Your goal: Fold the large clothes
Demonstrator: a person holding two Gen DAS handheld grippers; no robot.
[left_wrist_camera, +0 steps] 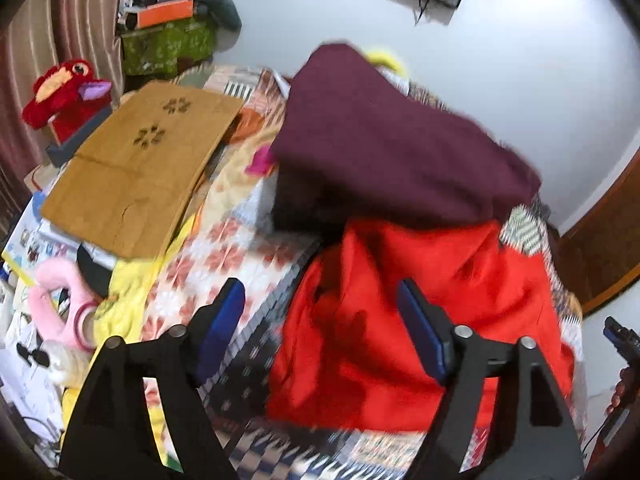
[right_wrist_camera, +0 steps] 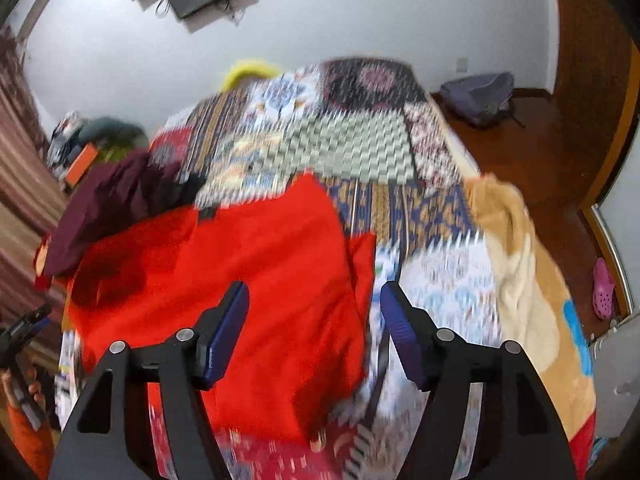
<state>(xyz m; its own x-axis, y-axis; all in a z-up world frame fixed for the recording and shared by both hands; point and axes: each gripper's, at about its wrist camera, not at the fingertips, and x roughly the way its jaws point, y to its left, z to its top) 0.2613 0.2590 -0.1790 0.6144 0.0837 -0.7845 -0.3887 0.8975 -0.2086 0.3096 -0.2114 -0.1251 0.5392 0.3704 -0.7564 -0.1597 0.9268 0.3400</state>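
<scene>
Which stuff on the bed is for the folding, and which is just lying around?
For the folding:
- red garment
- maroon garment
- left gripper, open
- right gripper, open

Just lying around:
- brown cardboard
- red plush toy
- pink plush
- beige blanket
- pink shoe

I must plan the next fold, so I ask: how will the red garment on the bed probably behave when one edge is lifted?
The red garment will probably be floppy: it lies in soft creases on the patchwork bedspread, so a lifted edge should sag. It looks thin, so likely light. Its part under the maroon garment may drag that along.
</scene>
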